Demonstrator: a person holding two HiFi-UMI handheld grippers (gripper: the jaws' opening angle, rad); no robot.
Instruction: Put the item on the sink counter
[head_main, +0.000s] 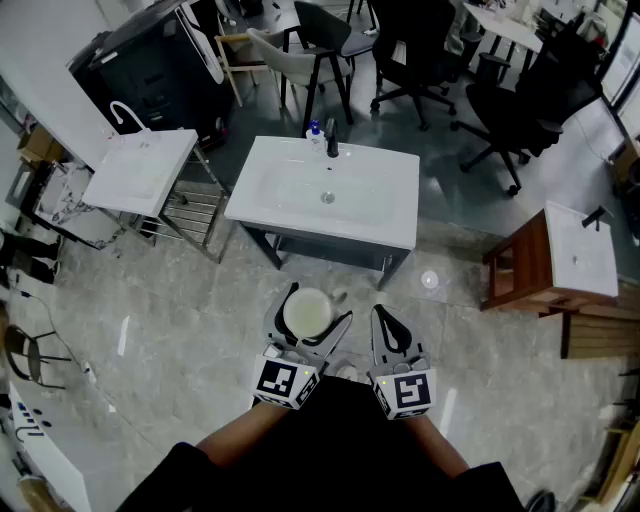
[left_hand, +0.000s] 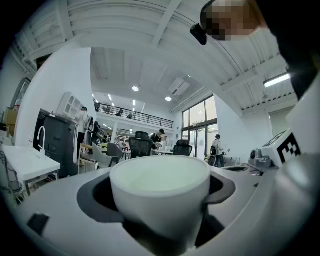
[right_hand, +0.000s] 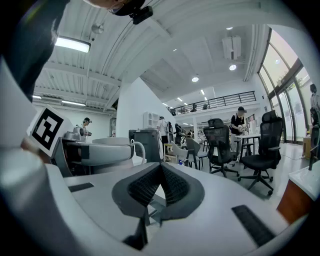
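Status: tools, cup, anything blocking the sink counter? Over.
Left tool gripping white cup. Right tool shut, empty. Sink counter ahead, not yet reached. Only bottle and faucet on it, at back edge.

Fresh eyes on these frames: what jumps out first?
The white cup gripped in the left tool, low in the head view and filling the left gripper view. Next, the white sink counter just beyond it, mid-frame, with a dark faucet and a small bottle at its back edge. The right tool beside the cup is shut and empty.
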